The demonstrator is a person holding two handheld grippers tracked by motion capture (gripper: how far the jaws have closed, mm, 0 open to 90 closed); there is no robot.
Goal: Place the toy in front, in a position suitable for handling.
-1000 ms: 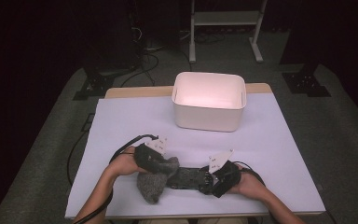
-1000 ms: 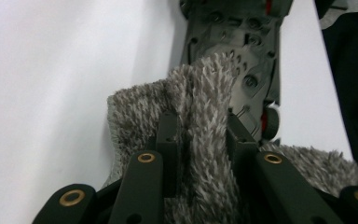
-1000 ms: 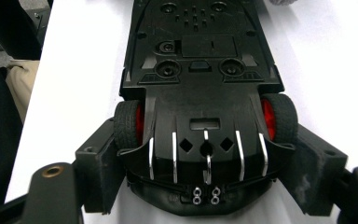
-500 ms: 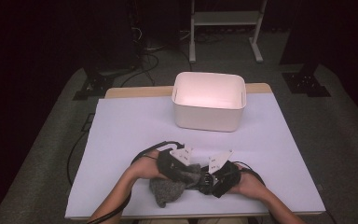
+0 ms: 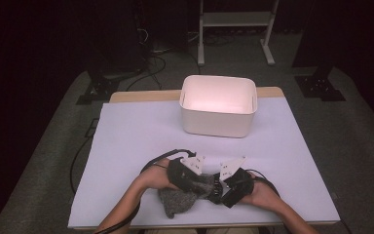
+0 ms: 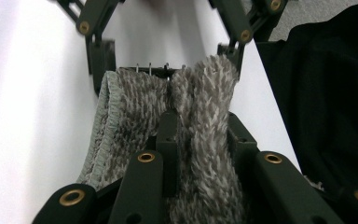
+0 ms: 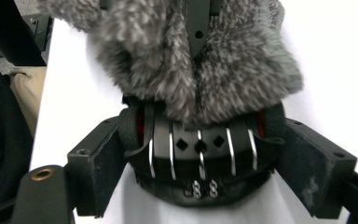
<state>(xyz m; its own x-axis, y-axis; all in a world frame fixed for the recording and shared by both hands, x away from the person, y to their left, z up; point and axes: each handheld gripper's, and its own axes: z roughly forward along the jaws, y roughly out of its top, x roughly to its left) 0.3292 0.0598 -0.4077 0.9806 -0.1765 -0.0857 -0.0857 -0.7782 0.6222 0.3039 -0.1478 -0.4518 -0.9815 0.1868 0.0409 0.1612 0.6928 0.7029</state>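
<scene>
A grey fuzzy cloth [image 5: 180,201] lies bunched on the worktop [image 5: 126,146], well in front of the white bin [image 5: 218,105]. The left gripper [image 5: 202,183] is clamped on a fold of it. The right gripper [image 5: 217,186] meets it from the opposite side; its jaws have just been opening and stand apart, the cloth's edge between them. Judging by this, 1 fold looks made; the rest, and any move to the bin, remains.

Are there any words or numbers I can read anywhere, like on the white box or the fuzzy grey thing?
None: no word, number or sign can be read on the white box, the fuzzy grey cloth or the white table cover.
Small dark marks on the grey plates atop the grippers are too small to read.
</scene>
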